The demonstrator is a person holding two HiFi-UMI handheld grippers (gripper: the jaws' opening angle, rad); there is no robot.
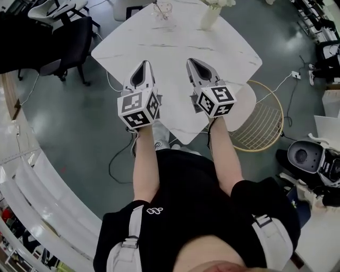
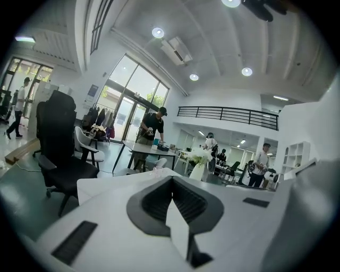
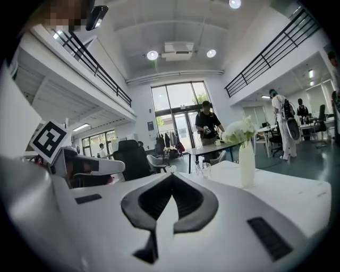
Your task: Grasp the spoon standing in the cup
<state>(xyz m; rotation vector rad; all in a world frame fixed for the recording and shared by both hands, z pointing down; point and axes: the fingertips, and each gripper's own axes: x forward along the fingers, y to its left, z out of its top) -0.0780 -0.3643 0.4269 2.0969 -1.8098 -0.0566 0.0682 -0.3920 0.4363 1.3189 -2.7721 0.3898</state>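
Note:
A clear glass cup (image 1: 162, 9) with a thin spoon standing in it sits at the far edge of the white marble table (image 1: 159, 48). A white vase of flowers (image 1: 211, 15) stands to its right. My left gripper (image 1: 145, 64) and right gripper (image 1: 190, 61) hover side by side over the table's near half, well short of the cup. Both have their jaws together with nothing between them. In the right gripper view the cup (image 3: 202, 169) stands ahead, left of the vase (image 3: 246, 164). It shows faintly in the left gripper view as the cup (image 2: 156, 169) beside the vase (image 2: 198, 171).
A black office chair (image 1: 74, 37) stands left of the table. A gold wire chair (image 1: 265, 125) stands at its right corner. Cables lie on the floor. Several people stand at desks in the far background.

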